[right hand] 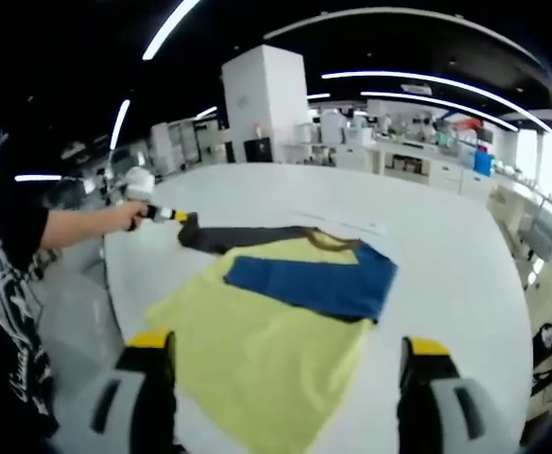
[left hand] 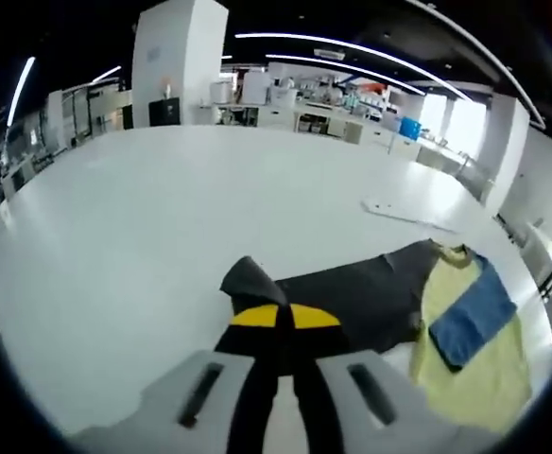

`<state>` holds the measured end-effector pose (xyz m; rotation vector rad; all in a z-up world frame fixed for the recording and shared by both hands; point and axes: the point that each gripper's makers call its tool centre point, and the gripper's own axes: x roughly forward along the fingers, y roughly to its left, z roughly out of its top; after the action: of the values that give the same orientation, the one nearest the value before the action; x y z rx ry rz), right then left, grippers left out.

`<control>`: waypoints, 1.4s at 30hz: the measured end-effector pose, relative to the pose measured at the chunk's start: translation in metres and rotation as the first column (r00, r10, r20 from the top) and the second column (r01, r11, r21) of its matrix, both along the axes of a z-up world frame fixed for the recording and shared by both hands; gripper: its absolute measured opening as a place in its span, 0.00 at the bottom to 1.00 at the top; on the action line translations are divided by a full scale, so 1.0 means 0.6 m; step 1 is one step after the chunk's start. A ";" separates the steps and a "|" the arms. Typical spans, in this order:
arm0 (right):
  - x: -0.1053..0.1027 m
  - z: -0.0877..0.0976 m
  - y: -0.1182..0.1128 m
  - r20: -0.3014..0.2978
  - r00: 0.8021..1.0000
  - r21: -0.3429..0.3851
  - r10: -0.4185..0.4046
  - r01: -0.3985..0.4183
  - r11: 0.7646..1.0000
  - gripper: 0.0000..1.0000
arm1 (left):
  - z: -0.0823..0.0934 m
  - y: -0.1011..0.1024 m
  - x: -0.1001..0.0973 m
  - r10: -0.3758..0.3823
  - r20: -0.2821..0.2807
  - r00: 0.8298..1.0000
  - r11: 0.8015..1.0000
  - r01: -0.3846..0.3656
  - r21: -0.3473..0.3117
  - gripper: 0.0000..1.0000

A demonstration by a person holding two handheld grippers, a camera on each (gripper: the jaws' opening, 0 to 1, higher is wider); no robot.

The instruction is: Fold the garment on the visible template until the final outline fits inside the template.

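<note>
The garment lies on a white table (left hand: 163, 208): a dark grey part (left hand: 352, 293), a pale yellow part (left hand: 474, 364) and a blue panel (left hand: 473, 320). My left gripper (left hand: 284, 318) is shut on the dark sleeve end (left hand: 250, 282), its yellow-tipped jaws pressed together. In the right gripper view the left gripper (right hand: 165, 215) holds that dark corner (right hand: 200, 236) at the table's far left, with a hand on it. My right gripper (right hand: 288, 345) stands open over the yellow cloth (right hand: 257, 350), jaws wide apart, with the blue panel (right hand: 314, 279) beyond.
A thin white flat sheet (left hand: 406, 210) lies on the table behind the garment. A person in a black printed T-shirt (right hand: 11, 284) stands at the table's left edge. A white pillar (right hand: 267, 99) and lab benches (left hand: 333, 118) stand beyond the table.
</note>
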<state>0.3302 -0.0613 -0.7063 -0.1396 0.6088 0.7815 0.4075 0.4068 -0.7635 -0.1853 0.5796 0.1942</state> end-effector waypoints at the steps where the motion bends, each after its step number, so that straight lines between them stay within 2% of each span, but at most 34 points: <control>1: 0.000 0.001 0.003 0.001 1.000 0.006 0.001 -0.001 1.000 1.00 | 0.004 -0.010 0.006 -0.010 0.006 1.000 1.000 0.010 -0.004 0.00; 8: -0.001 0.007 0.013 0.016 1.000 0.018 0.017 -0.018 1.000 1.00 | 0.026 -0.062 0.036 -0.046 0.042 0.998 0.998 0.048 -0.040 0.00; 16: -0.007 0.009 0.026 0.021 1.000 0.033 0.022 -0.023 0.999 1.00 | 0.035 -0.108 0.066 -0.091 0.057 0.994 0.994 0.095 -0.061 0.00; 26: -0.013 0.005 0.036 0.017 0.999 0.040 0.030 -0.031 0.999 1.00 | 0.055 -0.170 0.098 -0.180 0.071 0.981 0.981 0.184 -0.056 0.00; 30: -0.012 0.004 0.036 0.014 0.999 0.045 0.029 -0.030 0.999 1.00 | 0.057 -0.202 0.107 -0.228 0.074 0.971 0.971 0.232 -0.056 0.00; 34: -0.013 -0.001 0.035 0.008 0.999 0.041 0.036 -0.036 0.999 1.00 | 0.059 -0.221 0.114 -0.245 0.076 0.967 0.966 0.250 -0.061 0.00; 42: -0.016 -0.007 0.030 -0.007 1.000 0.049 0.024 -0.023 0.999 1.00 | 0.076 -0.275 0.134 -0.279 0.114 0.953 0.953 0.289 -0.087 0.00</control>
<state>0.3209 -0.0434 -0.7105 -0.0996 0.5959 0.8193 0.4882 0.2421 -0.7176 -0.2076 0.5095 -0.1250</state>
